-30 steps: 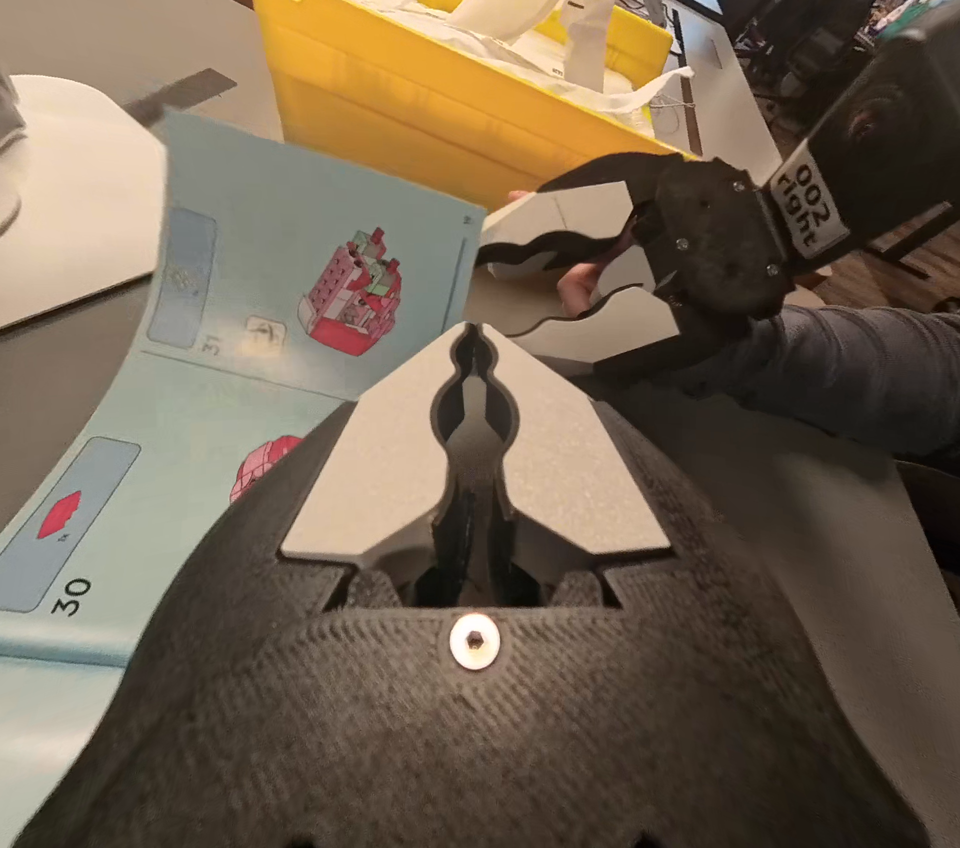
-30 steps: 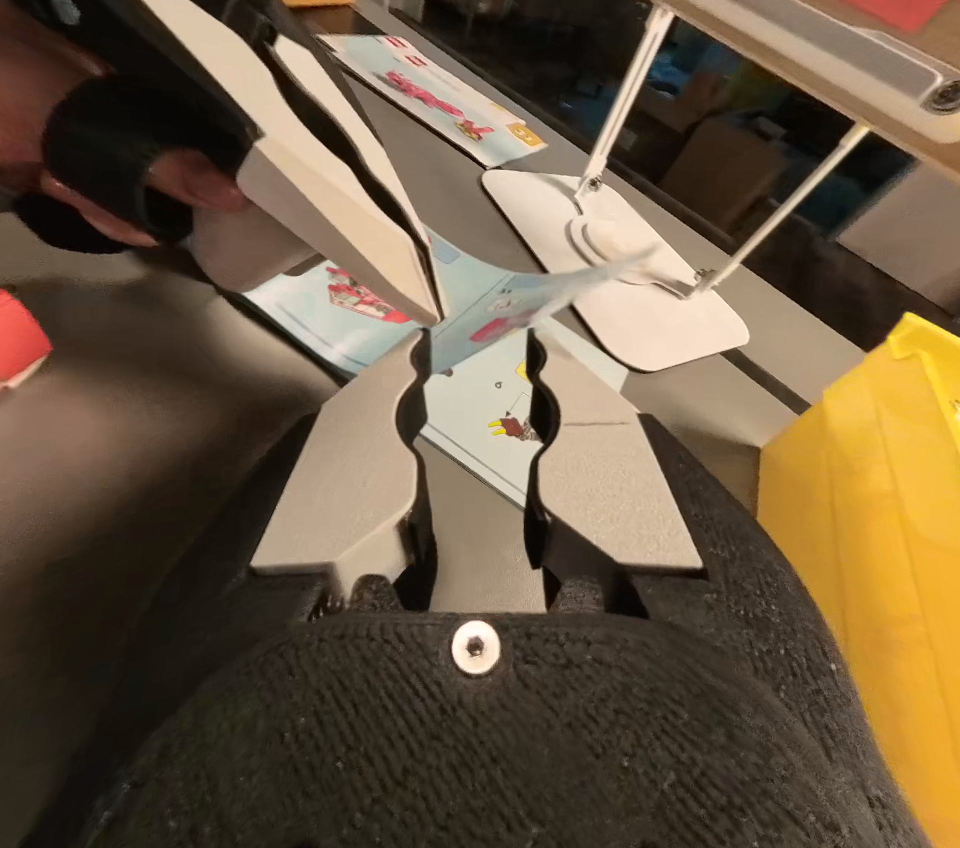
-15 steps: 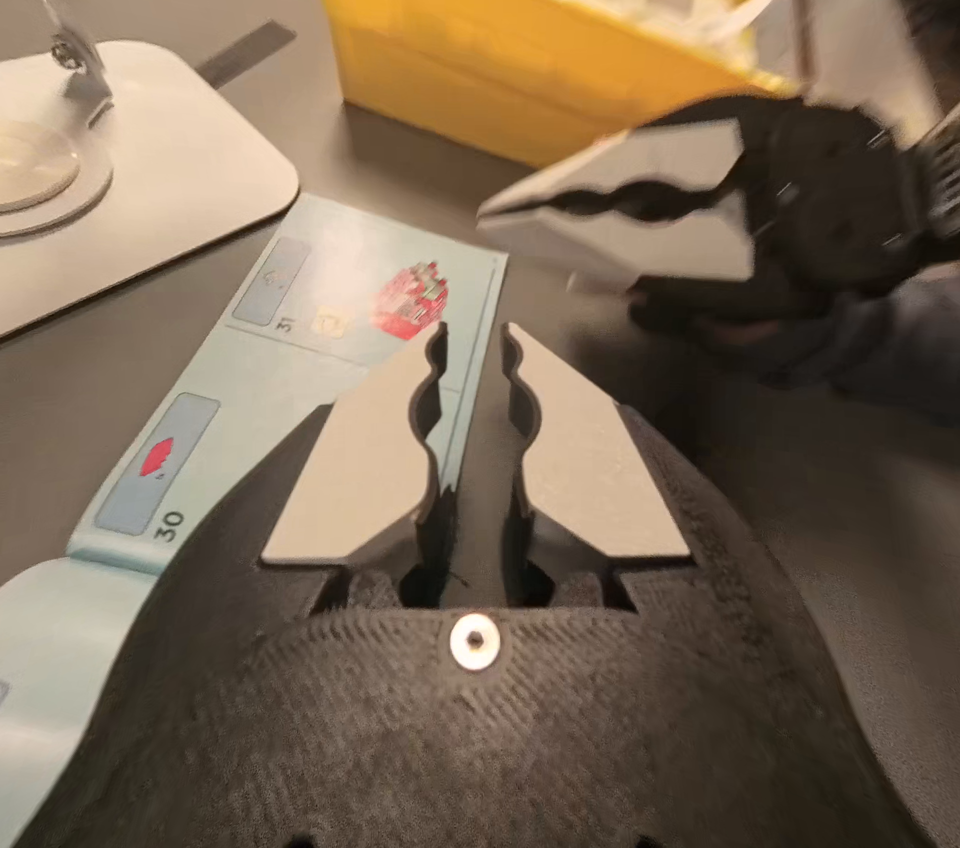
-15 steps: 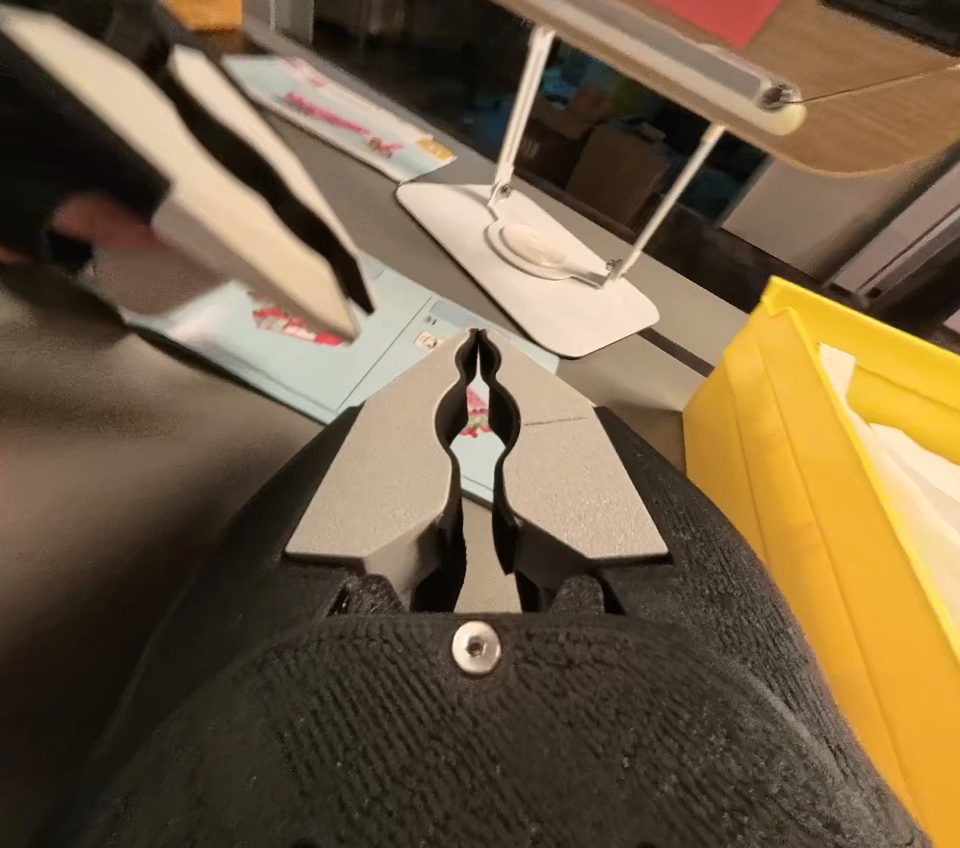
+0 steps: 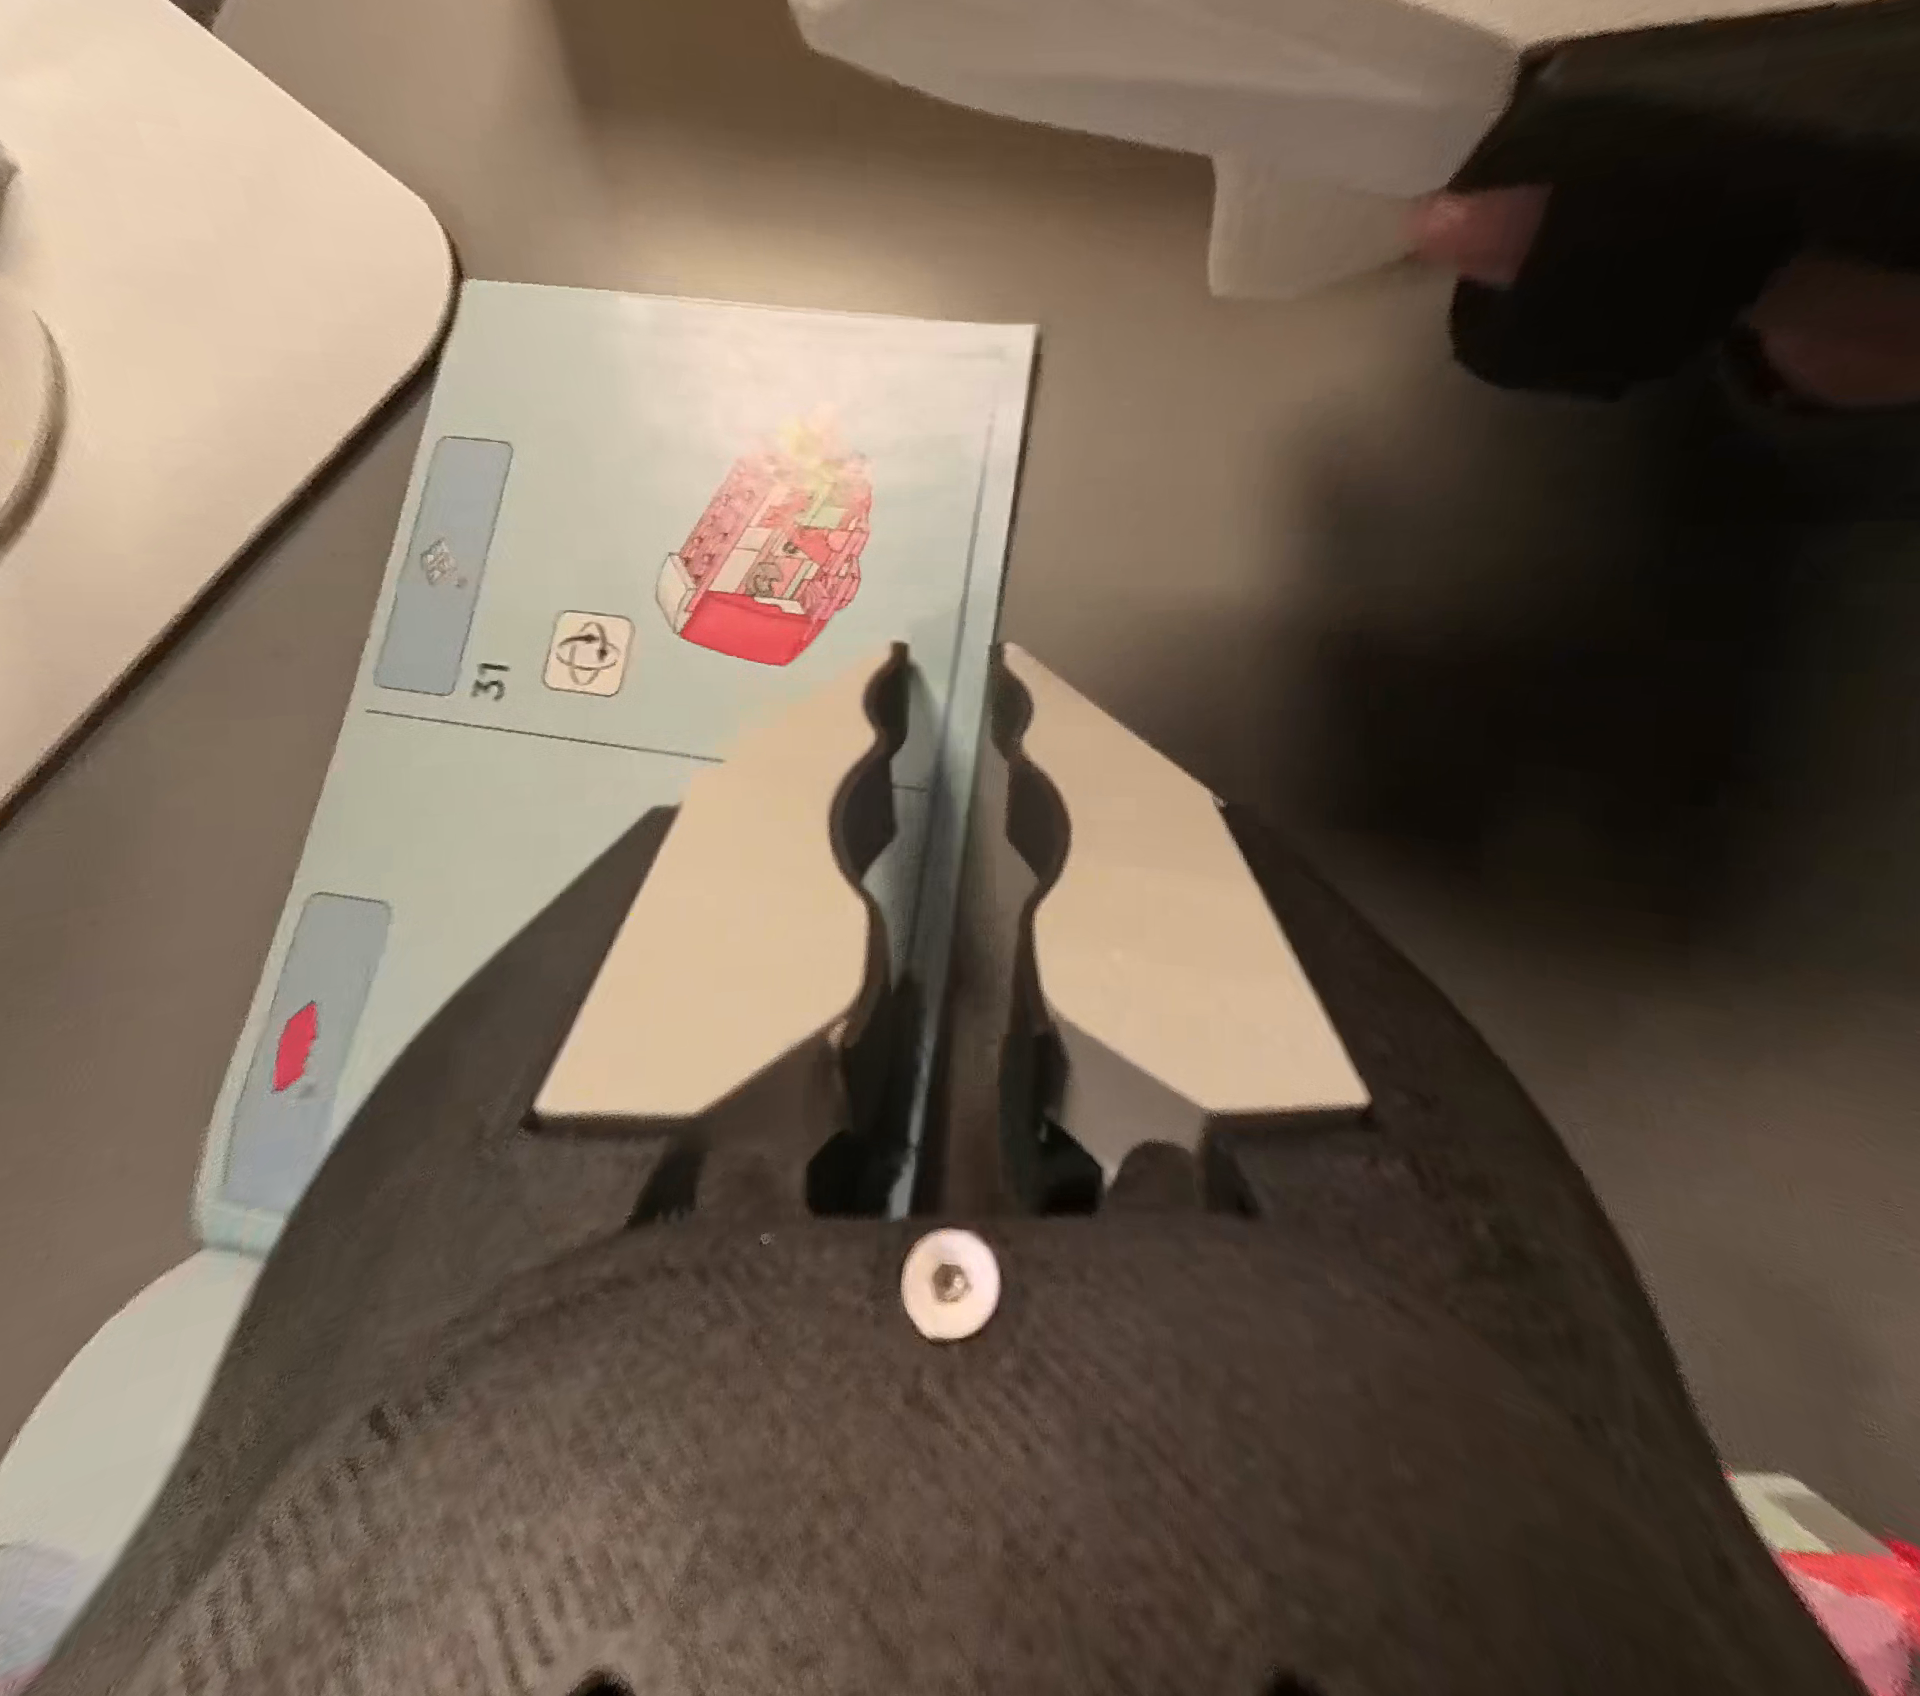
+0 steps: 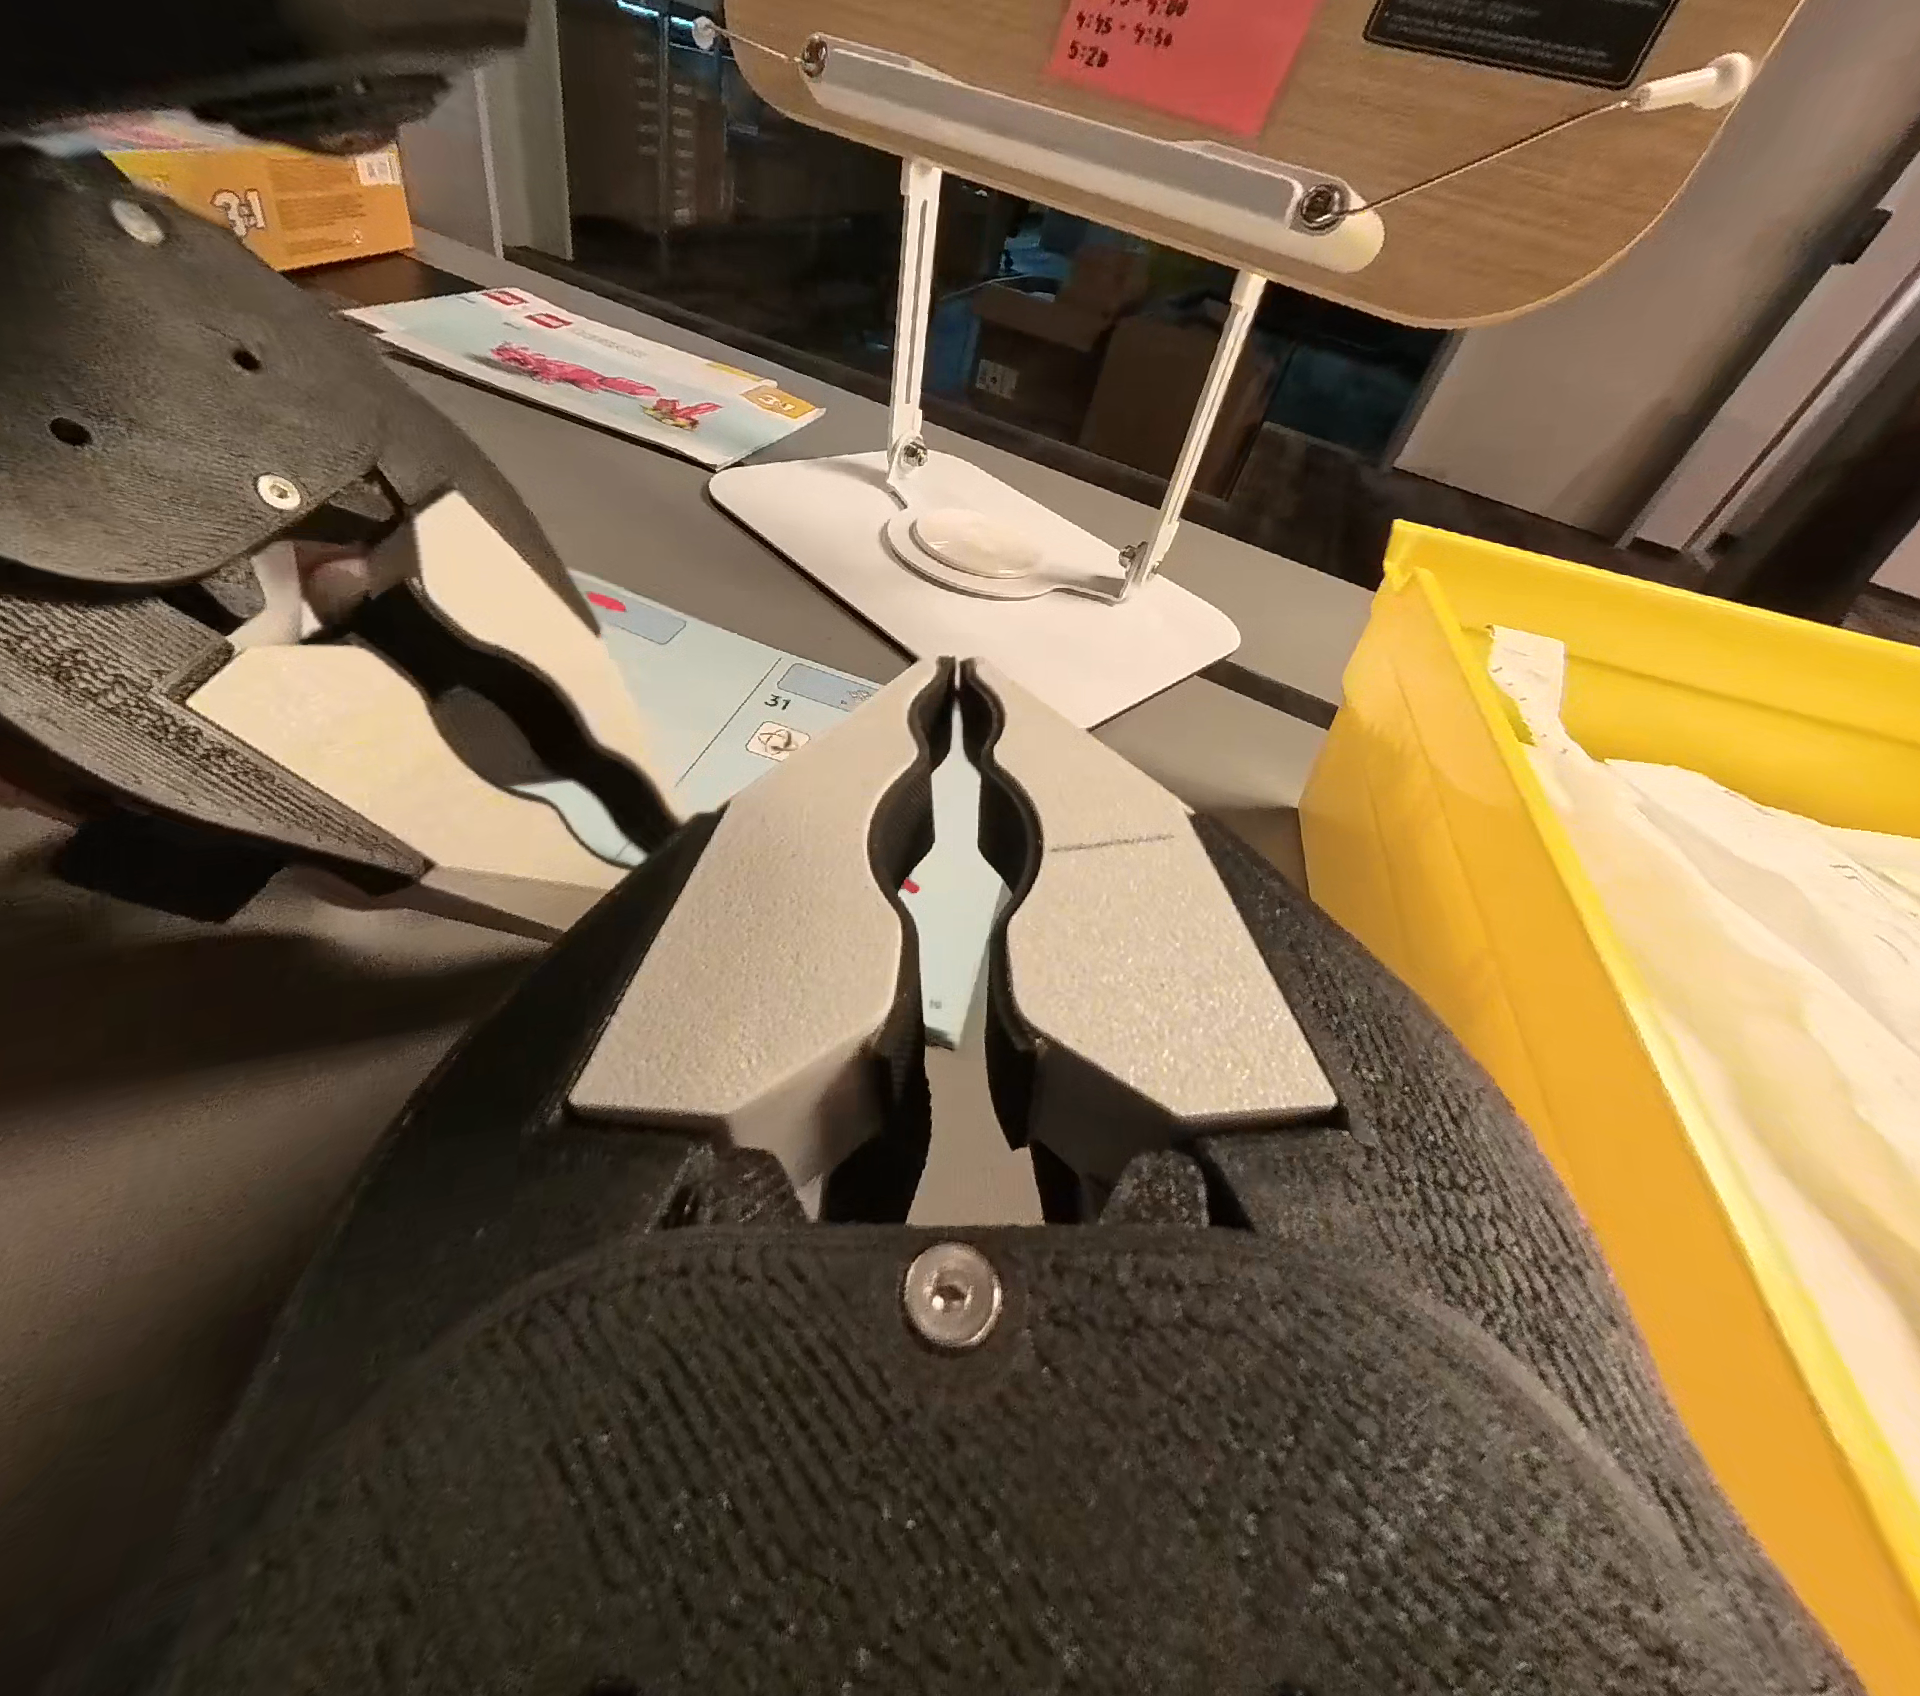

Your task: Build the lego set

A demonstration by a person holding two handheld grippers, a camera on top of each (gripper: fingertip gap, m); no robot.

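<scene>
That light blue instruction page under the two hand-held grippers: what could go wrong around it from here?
The left hand-held gripper is open right over the instruction page's edge; closing there could crease the thin paper. The right hand-held gripper, tips shut, sits very near the left one, so they might bump. The yellow bin stands close on the right and could get nudged.

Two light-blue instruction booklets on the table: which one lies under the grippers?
The open booklet beside the white stand base, with both grippers above it. The closed booklet lies farther back, near the orange box.
</scene>
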